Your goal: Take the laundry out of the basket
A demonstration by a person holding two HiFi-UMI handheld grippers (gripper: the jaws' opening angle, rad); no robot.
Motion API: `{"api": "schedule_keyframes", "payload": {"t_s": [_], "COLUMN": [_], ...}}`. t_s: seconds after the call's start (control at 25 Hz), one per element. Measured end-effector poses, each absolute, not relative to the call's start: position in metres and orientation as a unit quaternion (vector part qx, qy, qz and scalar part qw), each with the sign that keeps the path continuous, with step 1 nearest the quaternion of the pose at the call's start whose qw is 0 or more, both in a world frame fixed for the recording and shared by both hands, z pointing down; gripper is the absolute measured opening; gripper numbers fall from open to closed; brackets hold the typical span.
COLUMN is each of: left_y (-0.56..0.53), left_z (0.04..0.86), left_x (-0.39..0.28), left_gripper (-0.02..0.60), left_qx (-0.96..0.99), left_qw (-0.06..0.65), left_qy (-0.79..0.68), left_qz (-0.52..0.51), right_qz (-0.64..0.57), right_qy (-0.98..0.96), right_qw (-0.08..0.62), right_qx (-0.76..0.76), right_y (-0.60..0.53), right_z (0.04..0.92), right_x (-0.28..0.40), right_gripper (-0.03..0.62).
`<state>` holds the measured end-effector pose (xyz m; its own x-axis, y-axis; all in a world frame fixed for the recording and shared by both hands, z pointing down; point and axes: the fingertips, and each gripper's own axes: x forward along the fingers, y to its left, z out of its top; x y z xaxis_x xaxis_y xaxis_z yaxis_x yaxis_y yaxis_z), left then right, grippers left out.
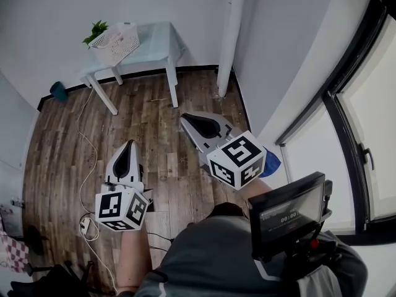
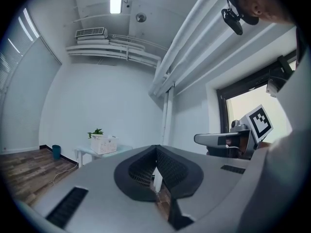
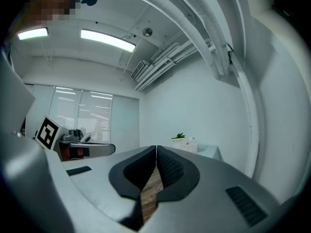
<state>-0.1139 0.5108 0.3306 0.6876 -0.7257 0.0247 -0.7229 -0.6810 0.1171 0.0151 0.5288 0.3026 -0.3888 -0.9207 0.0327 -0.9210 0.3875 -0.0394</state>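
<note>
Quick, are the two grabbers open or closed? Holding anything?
Left gripper: closed, holding nothing.
Right gripper: closed, holding nothing.

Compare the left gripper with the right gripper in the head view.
The right gripper reaches further toward the table than the left gripper. The right gripper angles up-left in the picture; the left gripper points nearly straight up it. Both are shut, empty, and far from the basket.
</note>
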Motion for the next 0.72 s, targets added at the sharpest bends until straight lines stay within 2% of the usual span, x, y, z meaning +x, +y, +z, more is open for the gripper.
{"api": "schedule_keyframes", "payload": {"t_s": [0.32, 0.72], "left_y": [0.490, 0.416], "left_z": [0.338, 0.340], "left_x": [-0.115, -0.091], "left_gripper": [0.009, 0.009], "left_qx": [0.917, 0.906], "left_qw": [0.063, 0.060], "left_qy": [-0.394, -0.418], "left_qz": [0.002, 0.016], "right_qz": [0.023, 0.018], "right_qy": [-0.833, -0.851], "right_qw": [0.012, 0.003], "right_qx": [0.553, 0.524], "right_y": [0.510, 0.430], "right_z": [0.307, 0.304], "right_x": [0.012, 0.033], "right_gripper": [0.018, 0.018]}}
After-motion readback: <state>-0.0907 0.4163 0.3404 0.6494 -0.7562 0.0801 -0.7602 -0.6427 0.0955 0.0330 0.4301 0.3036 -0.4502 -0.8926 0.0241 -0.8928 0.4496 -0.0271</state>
